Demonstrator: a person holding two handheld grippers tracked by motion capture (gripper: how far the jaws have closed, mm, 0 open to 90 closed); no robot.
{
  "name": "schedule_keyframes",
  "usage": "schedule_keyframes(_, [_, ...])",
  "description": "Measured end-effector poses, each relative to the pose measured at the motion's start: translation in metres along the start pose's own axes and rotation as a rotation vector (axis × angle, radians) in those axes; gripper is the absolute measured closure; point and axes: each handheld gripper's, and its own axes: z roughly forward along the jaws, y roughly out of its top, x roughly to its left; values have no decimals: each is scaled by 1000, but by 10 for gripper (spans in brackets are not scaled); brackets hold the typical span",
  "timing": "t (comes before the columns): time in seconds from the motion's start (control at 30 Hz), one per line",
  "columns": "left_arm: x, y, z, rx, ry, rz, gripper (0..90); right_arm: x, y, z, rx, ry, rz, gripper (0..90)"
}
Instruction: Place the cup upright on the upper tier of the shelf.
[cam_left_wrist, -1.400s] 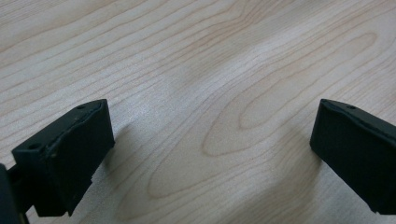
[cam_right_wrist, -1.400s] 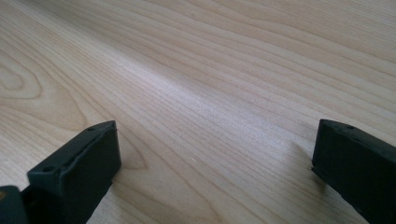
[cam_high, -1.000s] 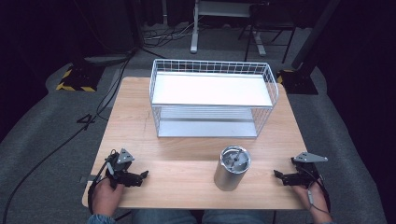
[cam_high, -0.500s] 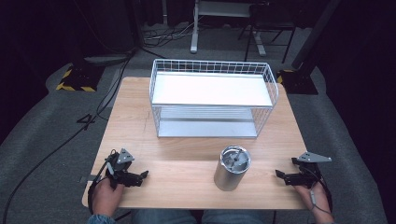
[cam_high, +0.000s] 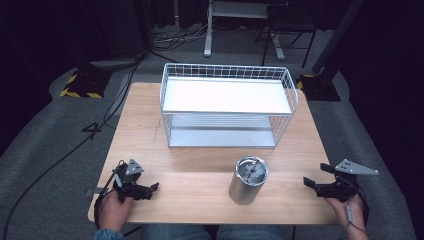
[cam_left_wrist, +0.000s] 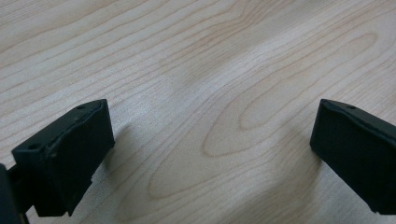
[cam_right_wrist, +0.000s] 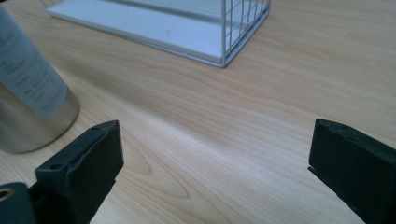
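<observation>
Wooden desk (cam_high: 200, 170) looks the same as a second ago, nothing's budged. Steel canister (cam_high: 248, 180) stands just in front of the wire rack (cam_high: 227, 107), between both claws. Left claw (cam_high: 152, 188) and right claw (cam_high: 314, 176) both gape wide, empty. Right gripper view catches the canister's label, too blurry to read.

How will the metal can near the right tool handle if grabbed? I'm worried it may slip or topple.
The metal can looks smooth and shiny, so it may slip between flat pads. It stands upright, taller than wide, so a high sideways push could tip it, and on its side it would likely roll. Its walls look rigid. The right tool is open, apart from it.
</observation>
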Motion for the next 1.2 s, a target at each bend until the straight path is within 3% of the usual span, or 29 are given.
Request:
schedule_keyframes(0.37, [0,0,0,0,0,0,0,16,18,-14,-55,34,-42,35])
schedule_keyframes(0.7, [0,0,0,0,0,0,0,35,32,-22,-66,53,-71,35])
schedule_keyframes(0.9, [0,0,0,0,0,0,0,52,43,-24,-54,67,-91,35])
schedule_keyframes(1.2, [0,0,0,0,0,1,1,89,60,-22,-52,133,-154,35])
